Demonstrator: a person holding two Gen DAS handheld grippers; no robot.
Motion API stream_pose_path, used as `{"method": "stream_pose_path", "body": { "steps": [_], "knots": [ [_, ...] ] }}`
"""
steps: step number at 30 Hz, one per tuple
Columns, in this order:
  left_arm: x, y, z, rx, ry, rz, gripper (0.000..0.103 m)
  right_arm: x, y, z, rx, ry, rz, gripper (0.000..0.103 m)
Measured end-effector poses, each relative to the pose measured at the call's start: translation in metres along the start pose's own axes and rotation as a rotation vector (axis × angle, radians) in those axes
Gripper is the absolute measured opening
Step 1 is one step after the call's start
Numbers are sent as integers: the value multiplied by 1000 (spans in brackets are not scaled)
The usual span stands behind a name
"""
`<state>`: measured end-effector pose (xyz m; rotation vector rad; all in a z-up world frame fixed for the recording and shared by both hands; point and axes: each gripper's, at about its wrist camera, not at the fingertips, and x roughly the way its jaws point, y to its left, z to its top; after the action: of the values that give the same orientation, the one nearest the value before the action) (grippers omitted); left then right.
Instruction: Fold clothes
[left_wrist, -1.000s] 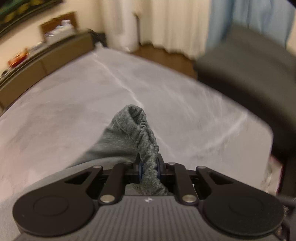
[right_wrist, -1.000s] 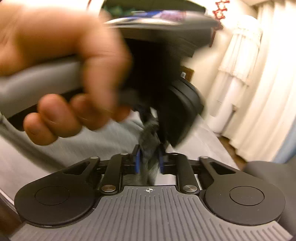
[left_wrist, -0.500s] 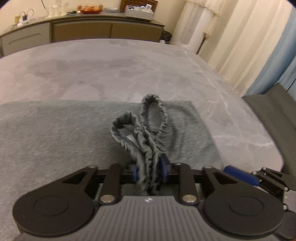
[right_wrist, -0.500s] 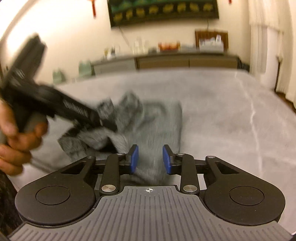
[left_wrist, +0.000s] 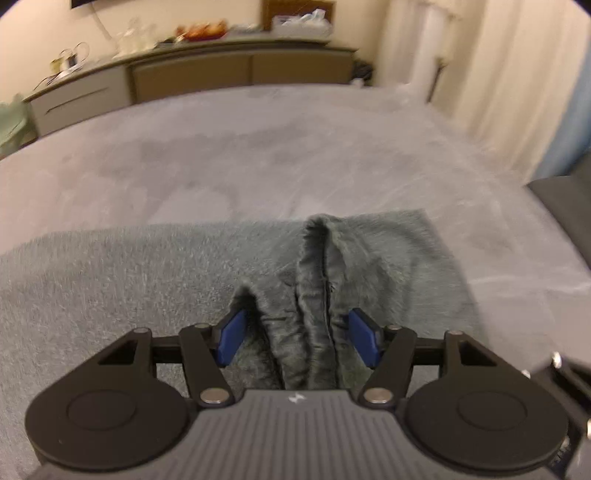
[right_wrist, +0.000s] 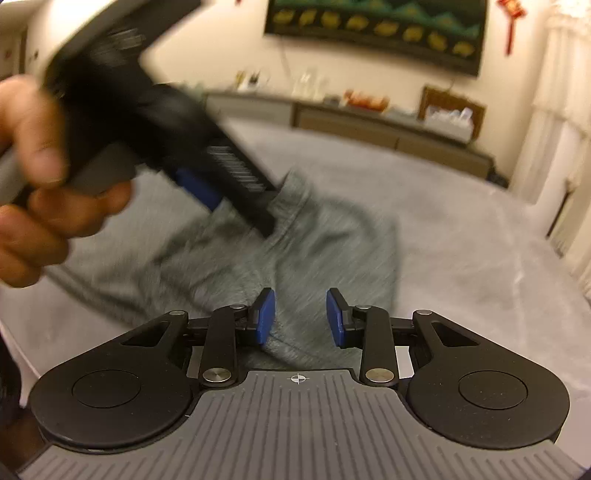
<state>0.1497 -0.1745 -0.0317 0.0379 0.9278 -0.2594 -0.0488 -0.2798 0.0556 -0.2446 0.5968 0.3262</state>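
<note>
A grey fleece garment (left_wrist: 147, 288) lies folded on a grey bed (left_wrist: 258, 147). Its ribbed cuffs (left_wrist: 317, 295) lie bunched between the blue pads of my left gripper (left_wrist: 297, 341), which is open around them without pinching. My right gripper (right_wrist: 300, 317) is open and empty, hovering over the near edge of the garment (right_wrist: 314, 240). In the right wrist view the left gripper (right_wrist: 221, 184) shows blurred in a hand (right_wrist: 37, 184), its tip at the cuffs.
A long low sideboard (left_wrist: 221, 70) with small items stands behind the bed. White curtains (left_wrist: 517, 74) hang at the right. A dark chair (left_wrist: 561, 206) stands at the bed's right edge. A framed picture (right_wrist: 376, 29) hangs on the wall.
My left gripper has opened and let go of the cuffs, which now lie on the garment. The right gripper stayed open and drew back slightly.
</note>
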Motion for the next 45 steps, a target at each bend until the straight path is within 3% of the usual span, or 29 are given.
{"method": "stream_pose_path", "body": {
  "steps": [1, 2, 4, 7, 9, 12, 17, 21, 25, 35, 45],
  "knots": [
    [4, -2, 1, 1, -5, -23, 56, 2, 0, -2, -3, 3, 1, 35],
    [8, -5, 3, 2, -9, -45, 35, 3, 1, -3, -6, 6, 2, 35],
    [3, -9, 6, 18, -49, -90, 14, 4, -2, -4, 1, 10, 9, 35],
    [-30, 3, -6, -57, -93, -131, 14, 6, -8, -3, 30, 9, 19, 35],
    [-34, 14, -19, -97, -74, -91, 16, 5, -11, 0, 45, 8, 27, 40],
    [-26, 21, -33, -89, -43, 14, 41, 4, -13, 4, 58, 17, 52, 44],
    [-34, 8, -38, -40, -106, 141, 74, 9, -10, 10, 44, 16, 59, 48],
    [-18, -1, -41, -47, -57, 199, 74, 10, -9, 7, 24, 24, 48, 51],
    [-13, -4, -41, -85, -39, 177, 71, 9, -10, 6, 22, 28, 44, 53],
    [-52, -4, -42, -47, -117, 165, 73, -2, -4, 15, 15, -25, 64, 60],
    [-37, 4, -49, -67, -83, 210, 79, 3, 1, 14, -30, -13, 55, 62]
  ]
}}
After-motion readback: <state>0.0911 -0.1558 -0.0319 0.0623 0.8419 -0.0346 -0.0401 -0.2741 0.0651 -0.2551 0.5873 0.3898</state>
